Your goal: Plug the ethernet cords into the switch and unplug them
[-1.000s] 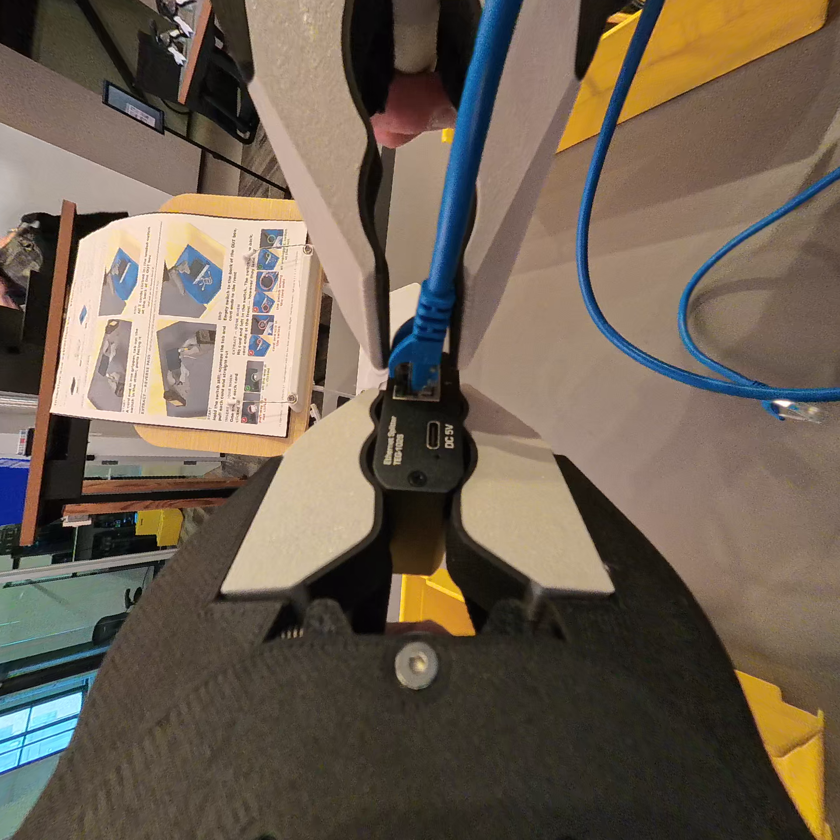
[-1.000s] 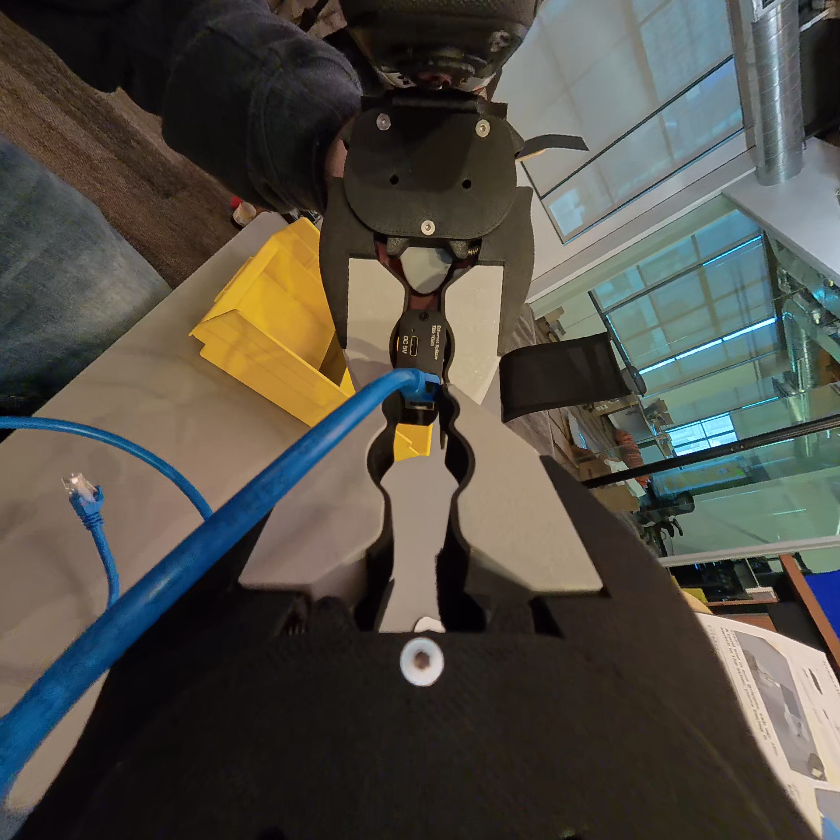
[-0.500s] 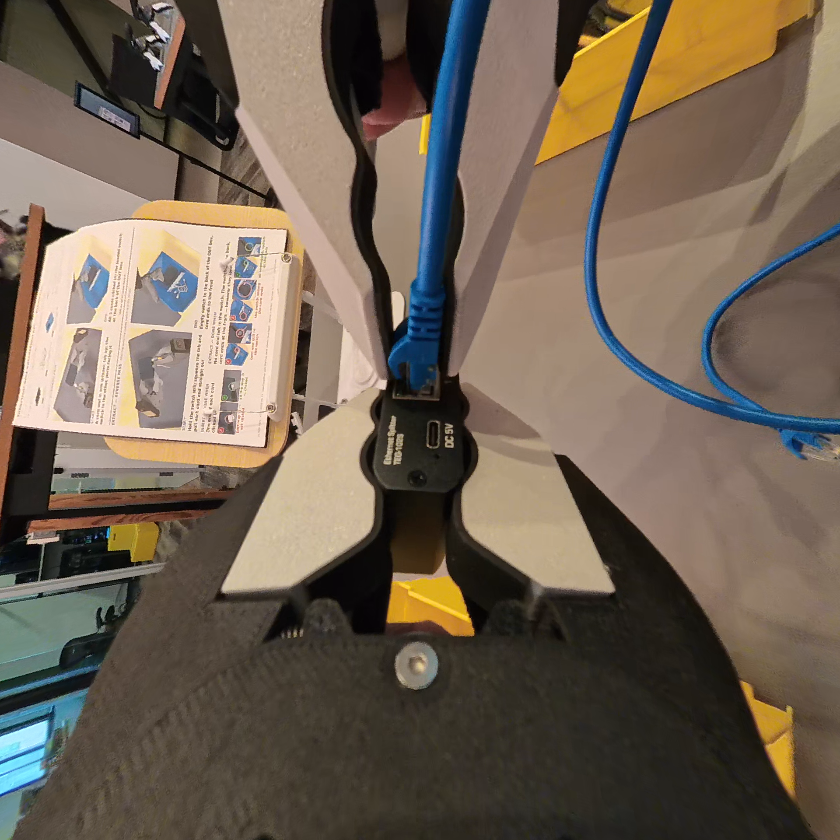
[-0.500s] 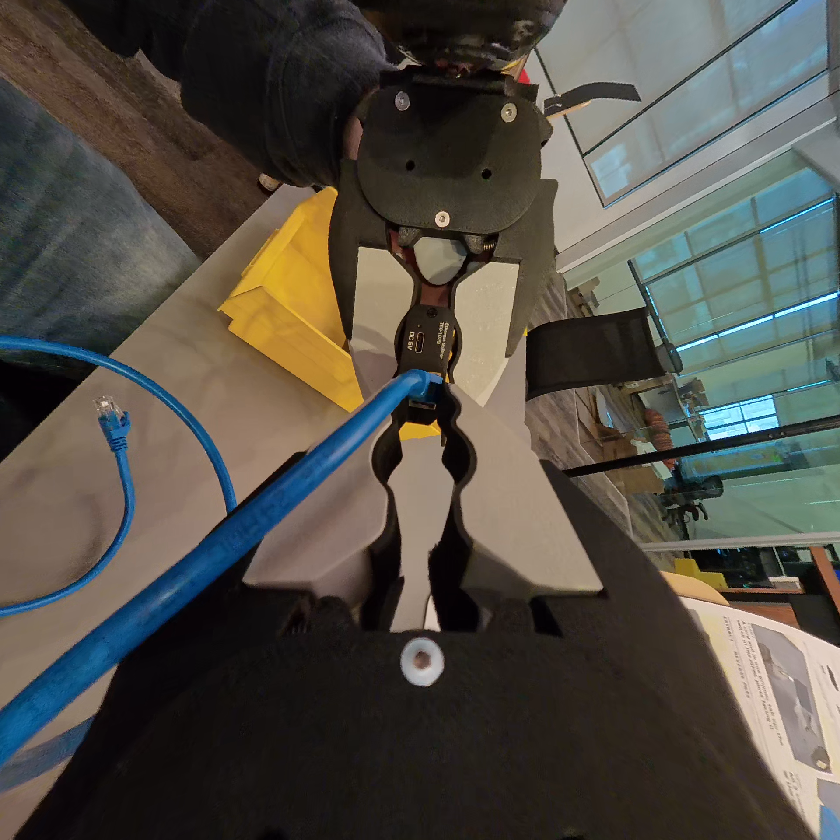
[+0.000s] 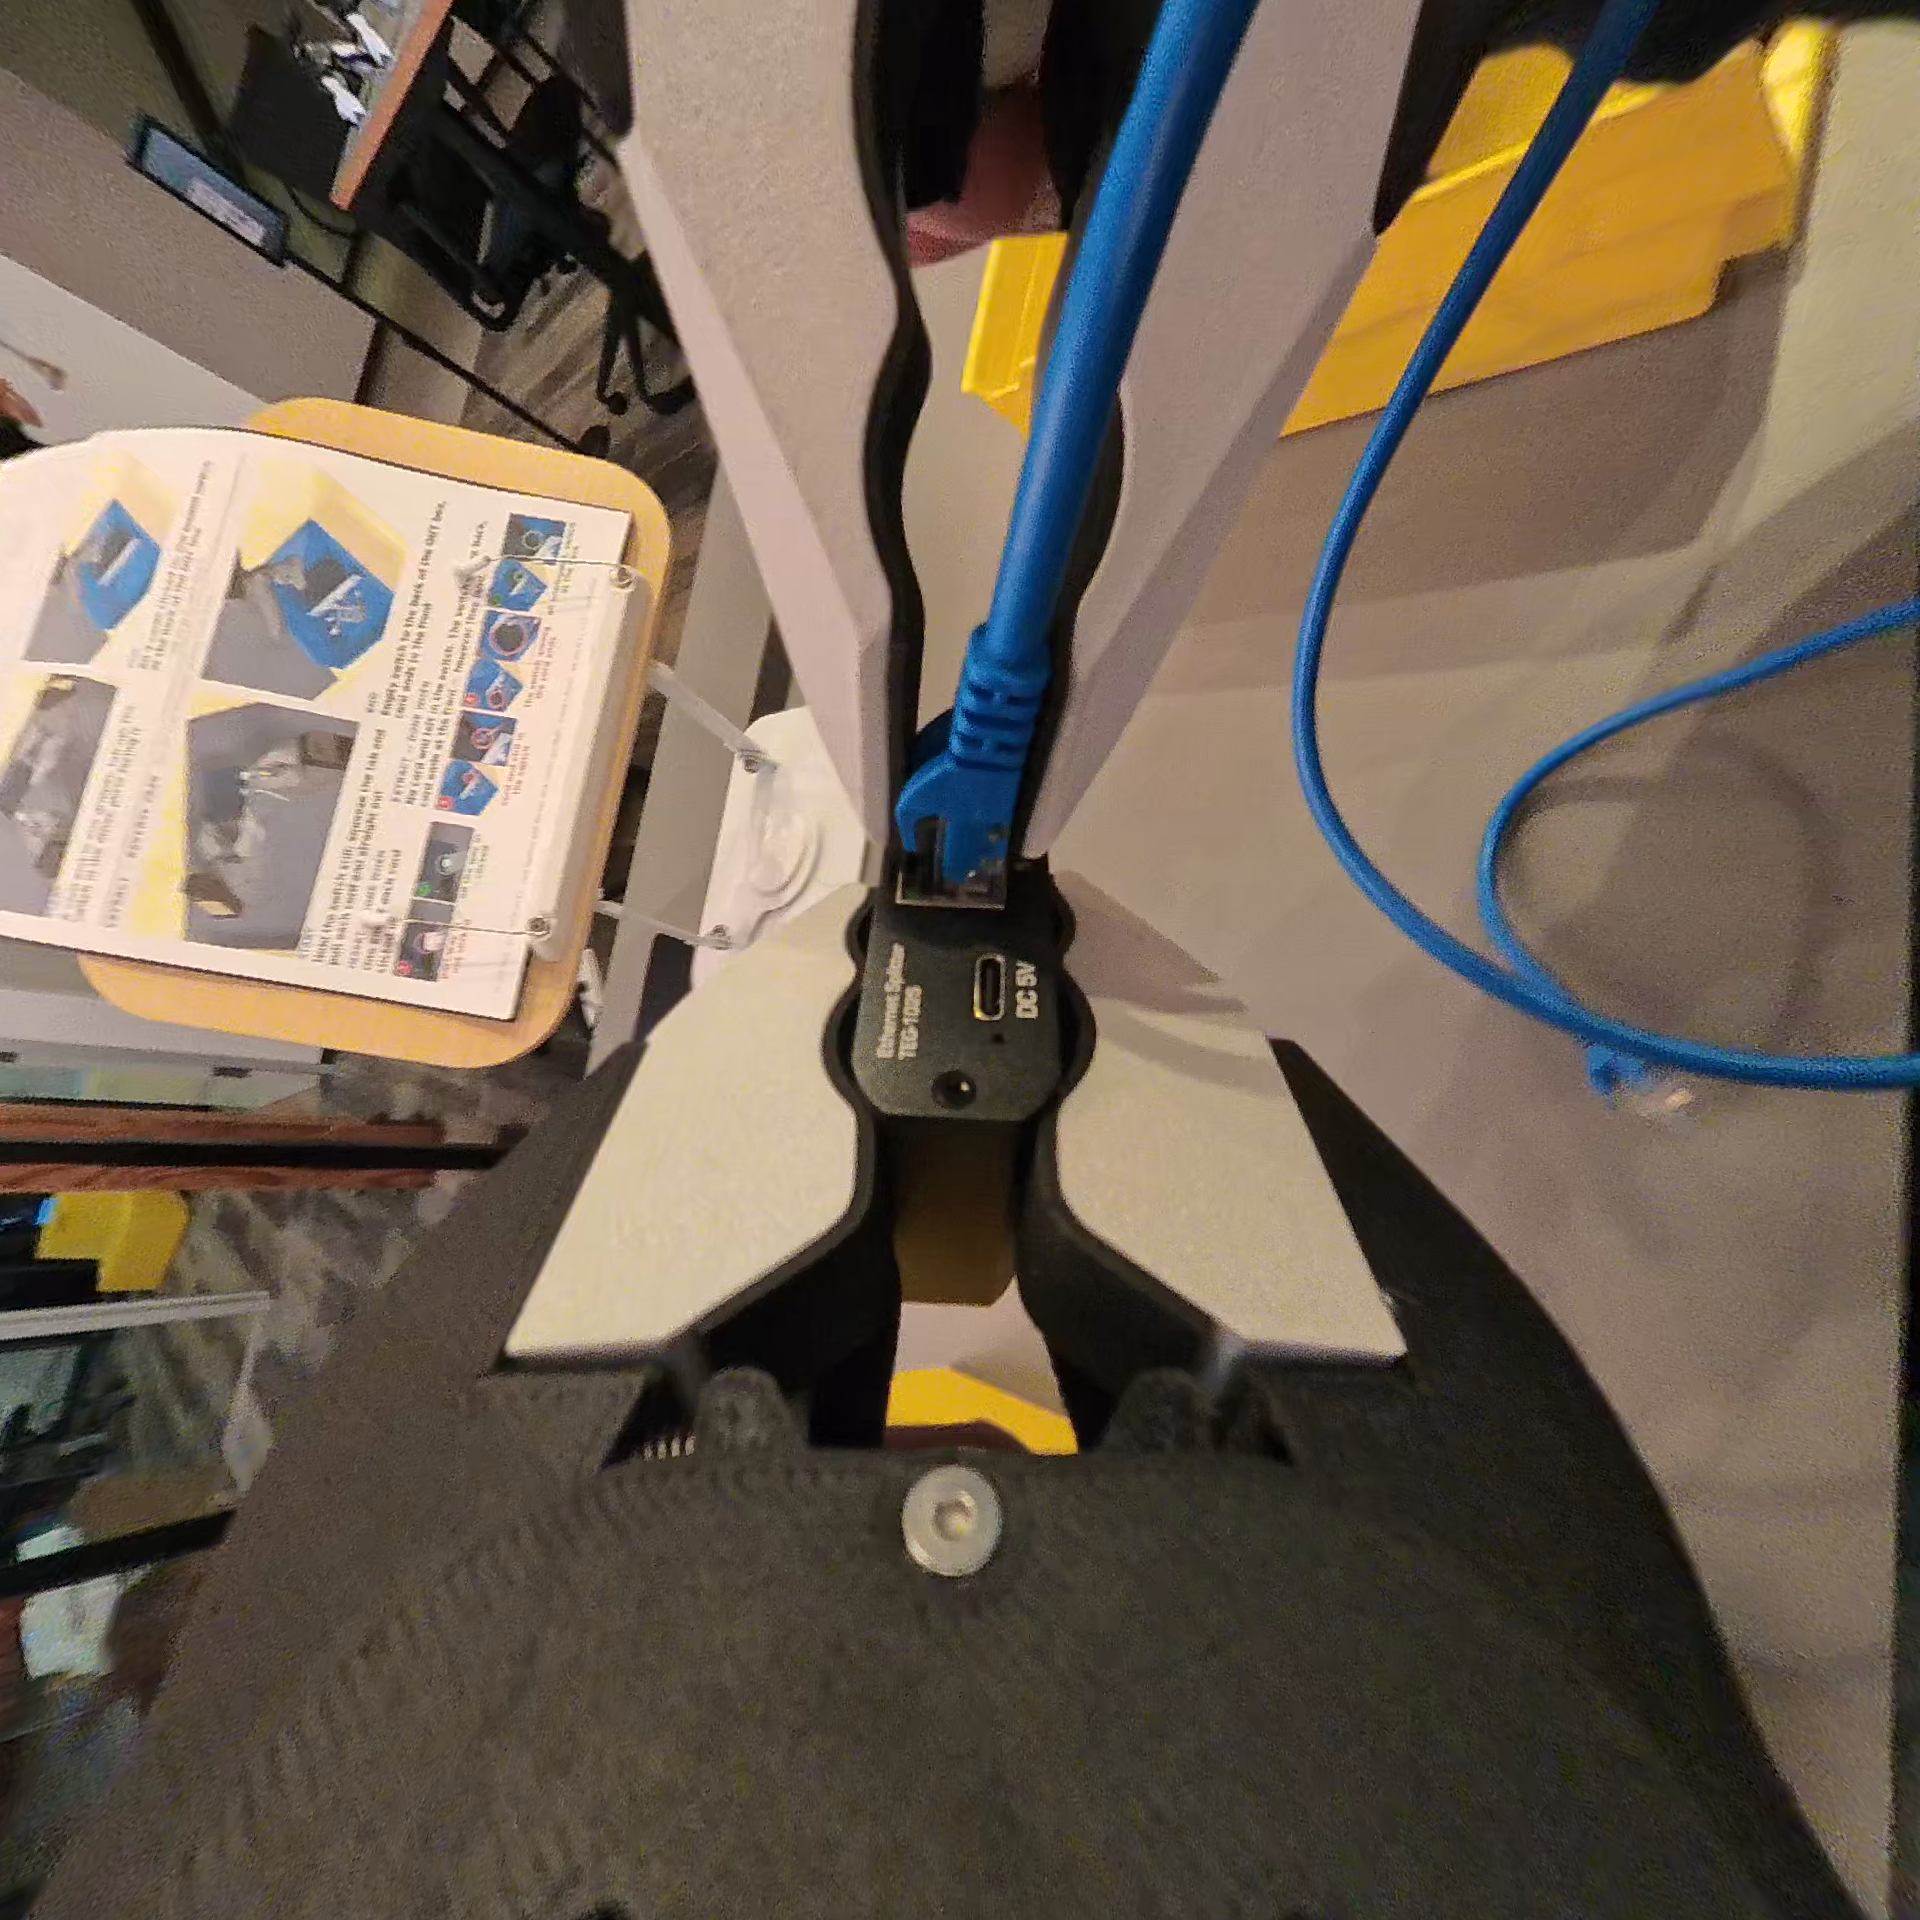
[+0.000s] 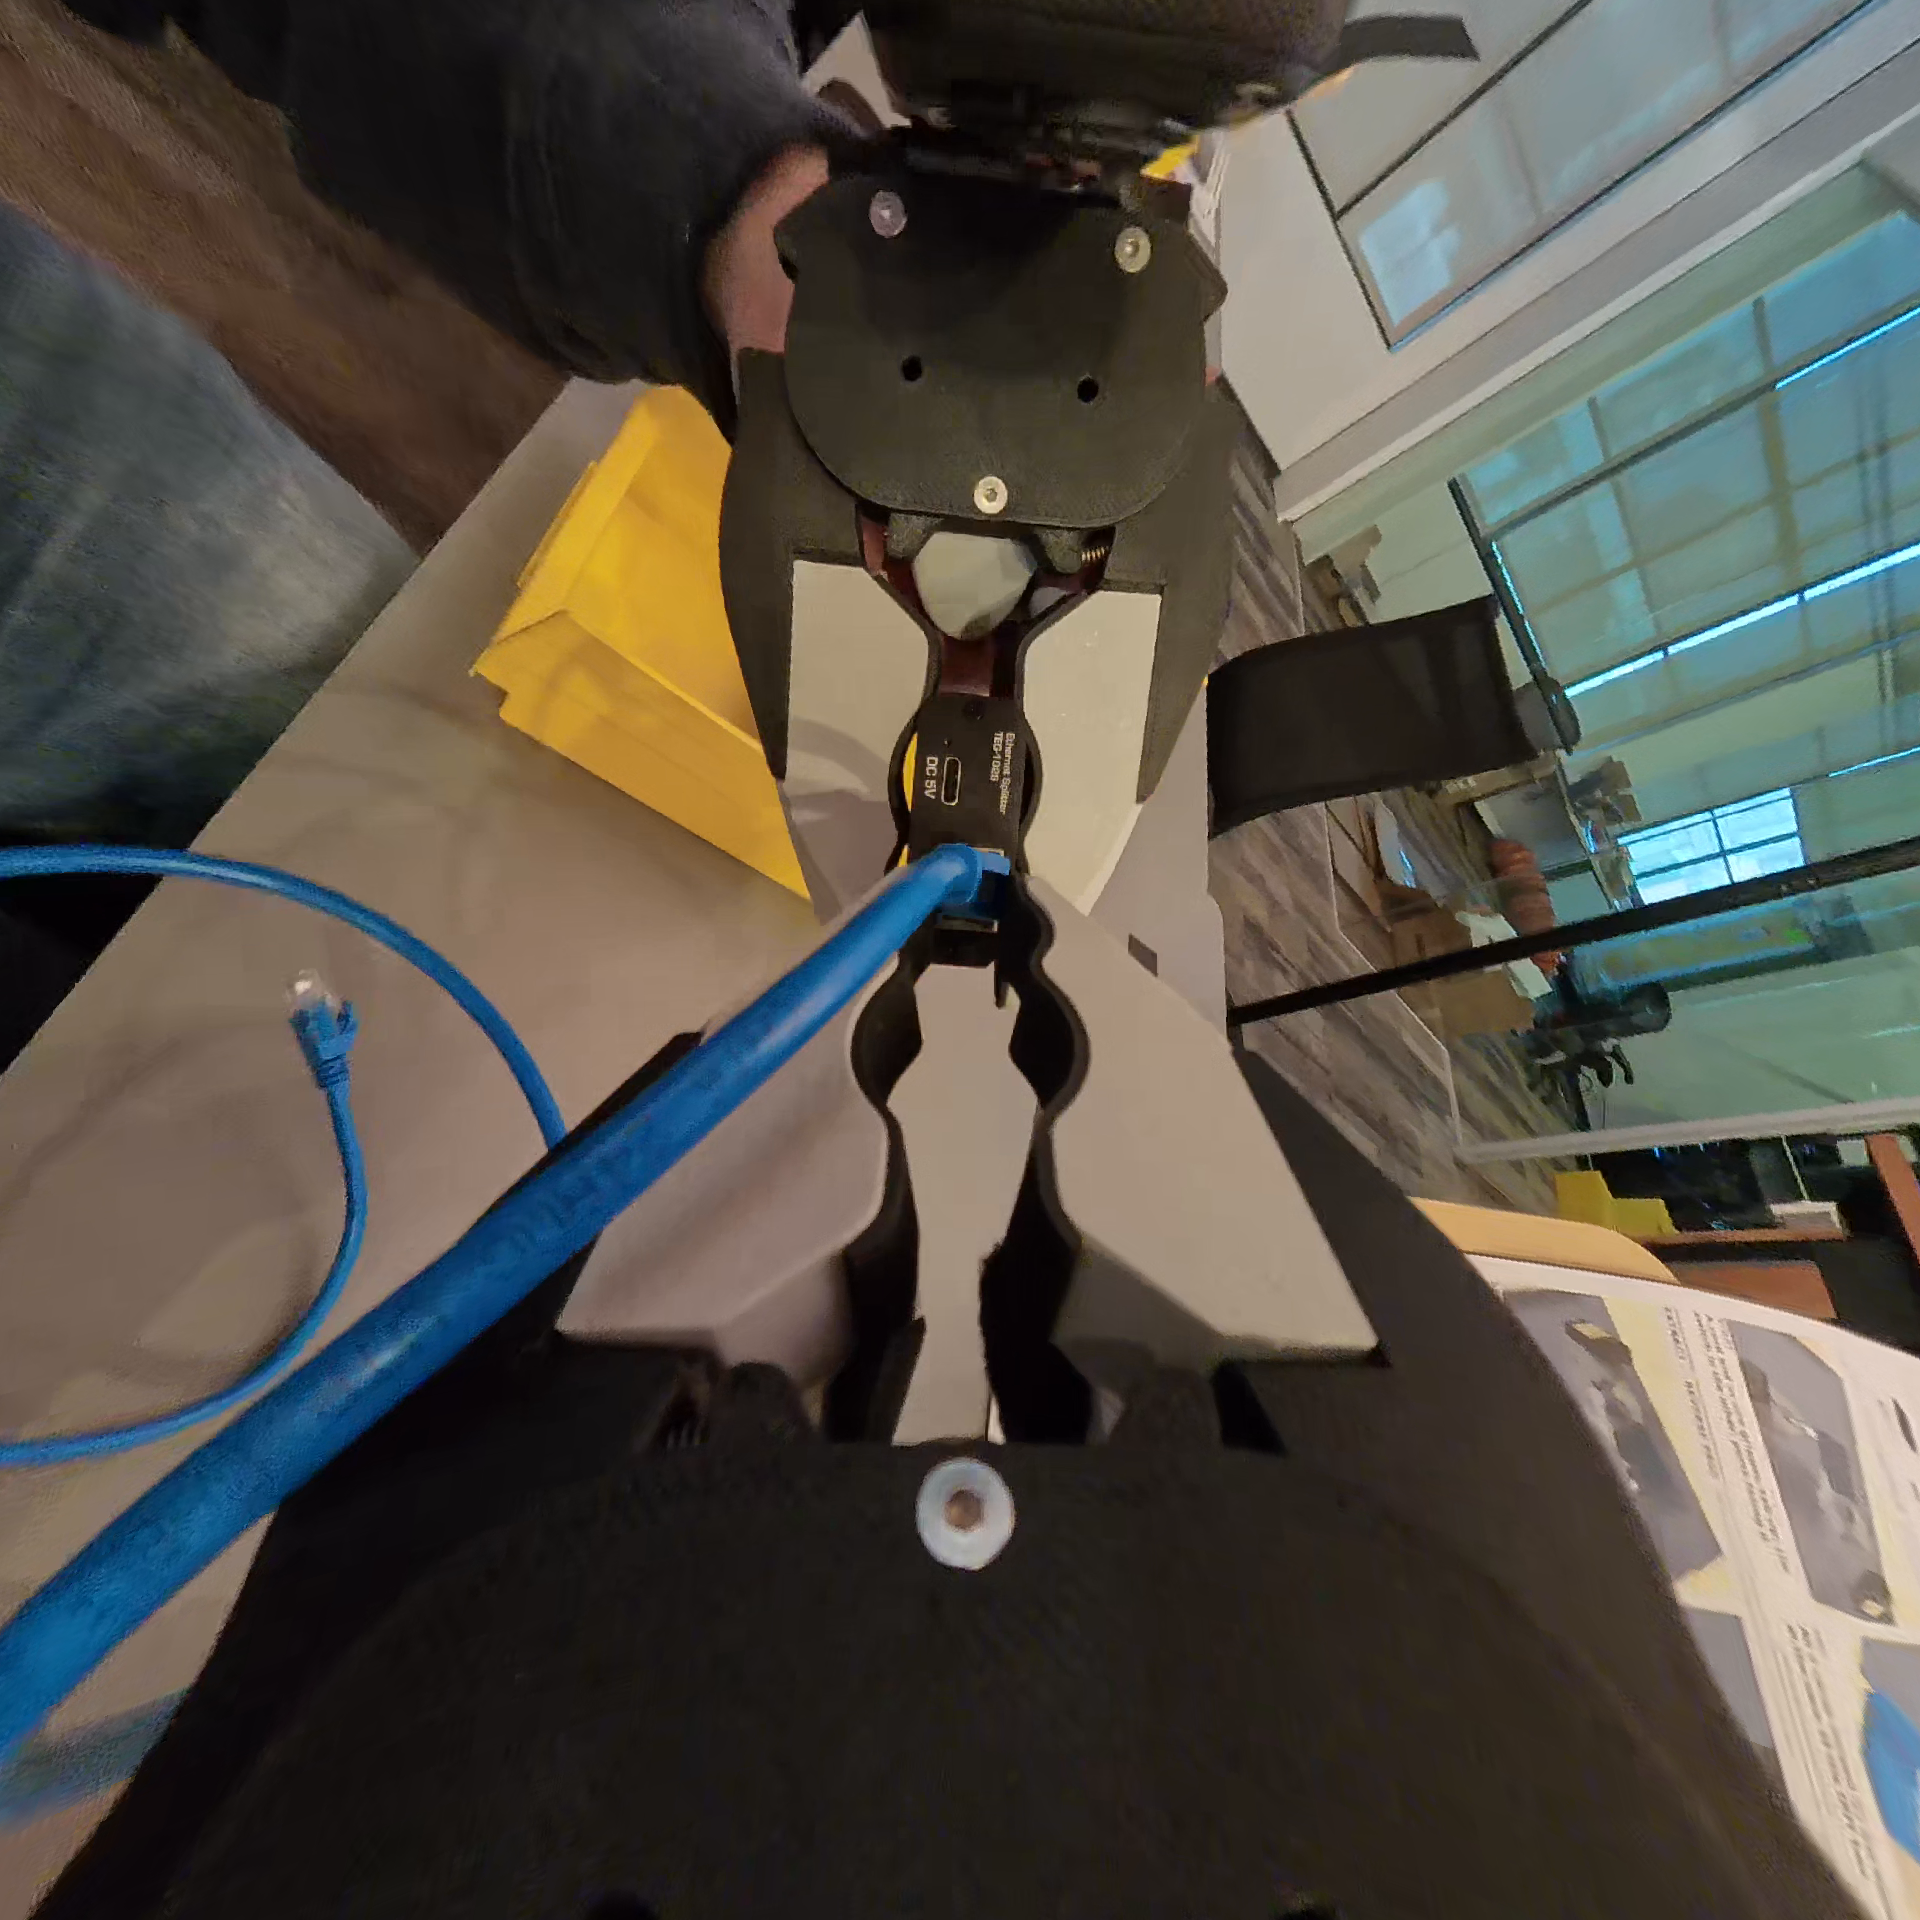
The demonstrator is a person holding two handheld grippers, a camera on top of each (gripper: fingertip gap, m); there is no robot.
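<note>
In the left wrist view my left gripper is shut on the small black switch and holds it above the grey table. My right gripper reaches in from the top, shut on the blue ethernet plug. The plug sits in the switch's port. In the right wrist view my right gripper pinches that plug against the switch, and its blue cord runs back to the lower left. A second cord's free plug lies on the table; it also shows in the left wrist view.
A yellow bin stands on the table behind the left gripper and also shows in the left wrist view. A printed instruction sheet on a wooden stand is off the table's far side. Loose blue cord loops lie on the table. My right fingertips sit around 5 centimeters from my left ones.
Both grippers have kept their grip and the plug has stayed in the port. The joined pair has shifted and tilted a little over the table.
</note>
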